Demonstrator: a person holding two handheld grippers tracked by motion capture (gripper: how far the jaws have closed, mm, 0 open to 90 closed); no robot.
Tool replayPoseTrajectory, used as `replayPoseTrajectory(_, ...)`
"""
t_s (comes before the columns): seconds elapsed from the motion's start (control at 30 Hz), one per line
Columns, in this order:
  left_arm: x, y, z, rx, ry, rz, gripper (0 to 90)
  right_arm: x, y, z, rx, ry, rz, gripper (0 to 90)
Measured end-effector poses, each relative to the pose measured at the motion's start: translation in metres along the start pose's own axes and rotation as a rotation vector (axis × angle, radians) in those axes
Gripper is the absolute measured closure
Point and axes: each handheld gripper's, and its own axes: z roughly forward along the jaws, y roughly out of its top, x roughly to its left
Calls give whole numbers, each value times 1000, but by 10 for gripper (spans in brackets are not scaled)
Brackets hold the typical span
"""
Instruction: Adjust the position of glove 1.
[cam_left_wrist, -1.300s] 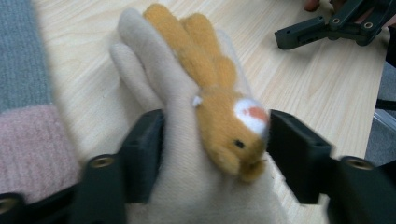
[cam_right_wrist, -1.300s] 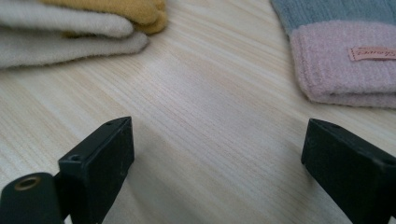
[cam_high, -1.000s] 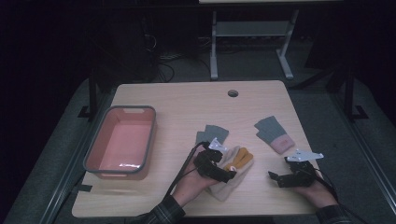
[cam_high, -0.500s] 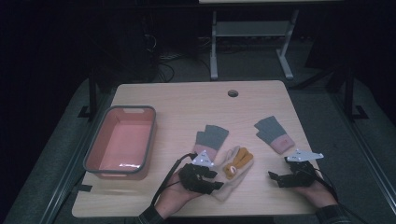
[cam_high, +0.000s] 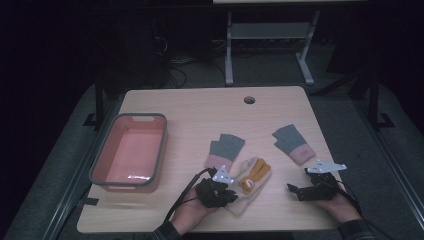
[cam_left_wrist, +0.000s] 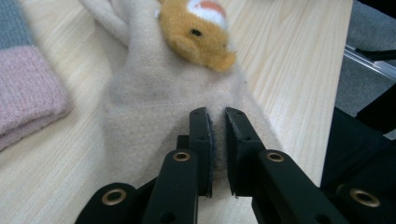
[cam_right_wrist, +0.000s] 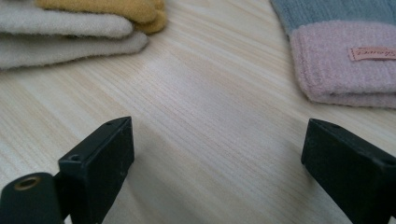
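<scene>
My left tongs (cam_left_wrist: 217, 122) have just been closing and now pinch the cuff of the cream fleece mitten with an orange animal face (cam_left_wrist: 163, 102) near the desk's (cam_high: 200, 107) near edge. My right tongs (cam_right_wrist: 217, 154) gape wide, holding nothing. The red plastic bin with a grey rim (cam_high: 131, 150) by the left edge holds nothing.

Fuzzy beige cloth mitten (cam_left_wrist: 154, 88), ribbed knit gloves (cam_right_wrist: 345, 51), matt pale wood-grain table (cam_right_wrist: 201, 116), smooth plastic tub (cam_high: 131, 150).

Bare tabletop (cam_high: 200, 112) beyond gloves (tub (cam_high: 131, 150) leftward)

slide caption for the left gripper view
Left gripper pinching the cuff of a cream glove on the wooden table.
</scene>
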Motion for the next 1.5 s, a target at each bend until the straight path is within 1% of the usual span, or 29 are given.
replayPoseTrajectory(0.1,0,4,-6,-16,-9,-8,827,0,0,0,0,0,0,90)
replayPoseTrajectory(0.13,-1,6,-8,-37,-16,-26,827,0,0,0,1,0,2,89)
replayPoseTrajectory(0.17,-3,8,-12,-56,-22,-29,827,0,0,0,1,0,2,89)
replayPoseTrajectory(0.3,-9,14,-18,-91,-33,-41,824,0,0,0,1,0,2,90)
replayPoseTrajectory(0.4,-14,14,-13,-84,-46,-40,819,0,0,0,1,0,3,90)
replayPoseTrajectory(0.47,-16,11,-5,-61,-49,-45,808,0,0,0,1,0,2,89)
replayPoseTrajectory(0.5,-15,7,6,-40,-68,-62,784,0,0,0,1,0,2,90)
replayPoseTrajectory(0.53,-15,6,9,-30,-71,-67,761,0,0,0,1,0,3,90)
replayPoseTrajectory(0.6,-16,5,10,-32,-80,-70,740,0,0,0,1,0,2,90)
replayPoseTrajectory(0.63,-16,6,10,-33,-81,-63,668,0,0,0,1,0,2,89)
replayPoseTrajectory(0.67,-17,7,8,-36,-78,-57,668,0,0,0,1,0,2,90)
replayPoseTrajectory(0.7,-16,9,3,-49,-71,-51,600,0,0,0,1,0,3,90)
replayPoseTrajectory(0.73,-16,9,3,-49,-71,-51,556,0,0,0,1,0,3,90)
replayPoseTrajectory(0.77,-15,10,-1,-62,-61,-52,556,0,0,0,1,0,3,90)
replayPoseTrajectory(0.83,-11,12,-6,-81,-45,-56,504,0,0,0,1,0,3,89)
replayPoseTrajectory(0.87,-7,12,-8,-91,-31,-59,437,0,0,0,1,0,3,90)
replayPoseTrajectory(0.9,-4,13,-10,-89,-24,-53,403,0,0,0,0,0,2,89)
replayPoseTrajectory(0.93,-1,14,-11,-92,-16,-58,403,0,0,0,0,0,2,89)
replayPoseTrajectory(1.0,6,15,-10,-109,6,-69,335,0,0,0,1,0,3,89)
replayPoseTrajectory(1.07,15,17,-8,-104,19,-76,265,0,0,0,1,0,3,89)
replayPoseTrajectory(1.1,18,18,-5,-116,20,-82,255,0,0,0,1,0,3,90)
replayPoseTrajectory(1.17,23,22,1,-112,13,-89,212,0,0,0,1,0,3,89)
replayPoseTrajectory(1.2,24,25,6,-110,3,-84,190,0,0,0,1,0,3,89)
replayPoseTrajectory(1.23,24,25,6,-110,3,-84,182,0,0,0,1,0,3,89)
replayPoseTrajectory(1.3,24,27,14,-108,-2,-87,168,0,0,0,1,0,3,89)
replayPoseTrajectory(1.4,24,28,24,-76,-5,-68,154,0,0,0,1,0,3,89)
replayPoseTrajectory(1.43,22,28,28,-73,-5,-75,144,0,0,0,1,0,2,90)
replayPoseTrajectory(1.47,23,26,33,-53,5,-65,139,0,0,0,1,0,3,90)
replayPoseTrajectory(1.5,22,25,36,-56,7,-73,139,0,0,0,1,2,1,90)
